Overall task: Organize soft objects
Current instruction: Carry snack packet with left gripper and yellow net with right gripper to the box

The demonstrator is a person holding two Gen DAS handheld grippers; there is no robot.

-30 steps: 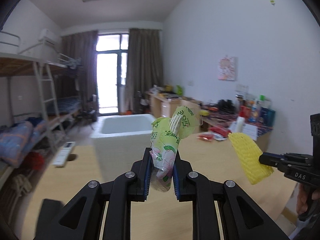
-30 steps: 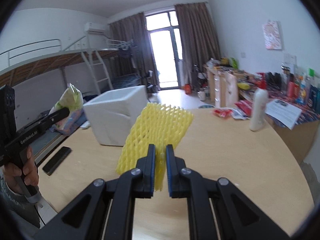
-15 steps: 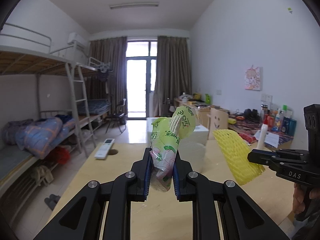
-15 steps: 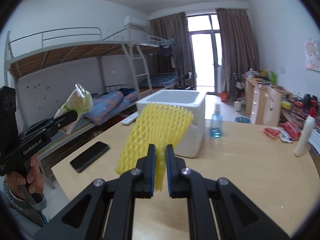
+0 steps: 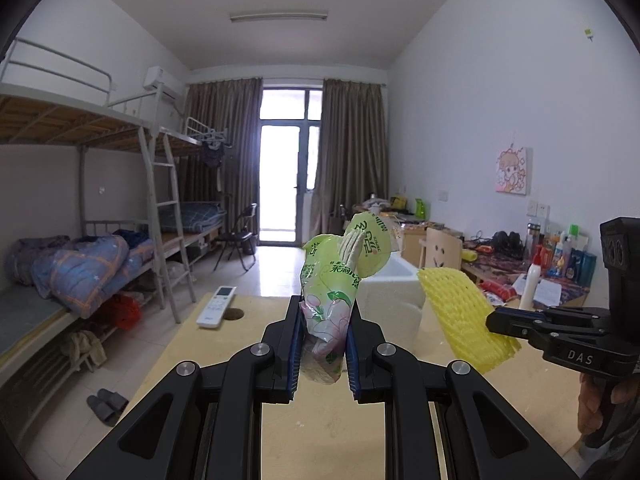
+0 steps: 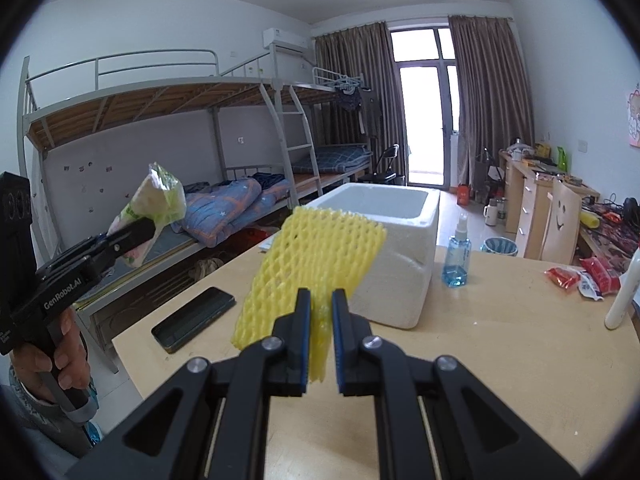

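My left gripper (image 5: 322,312) is shut on a green and pink plastic packet (image 5: 336,284) that stands up above the wooden table (image 5: 320,432). In the right wrist view that same packet (image 6: 154,204) and the left gripper (image 6: 140,232) show at the left, held by a hand. My right gripper (image 6: 321,300) is shut on a yellow foam net sleeve (image 6: 316,248), raised over the table (image 6: 500,360). The sleeve (image 5: 460,312) also hangs at the right of the left wrist view. A white foam box (image 6: 396,256) stands open-topped just beyond both held things.
A black phone (image 6: 192,318) lies near the table's left edge. A blue spray bottle (image 6: 456,256), red snack packets (image 6: 580,276) and a white bottle (image 6: 622,300) sit right of the box. A white remote (image 5: 216,306) lies by a hole in the table. Bunk beds stand left.
Both grippers have swung round with their loads, so the view now faces the bunk beds and door. The foam box has shifted right in both views. Both grips hold unchanged.
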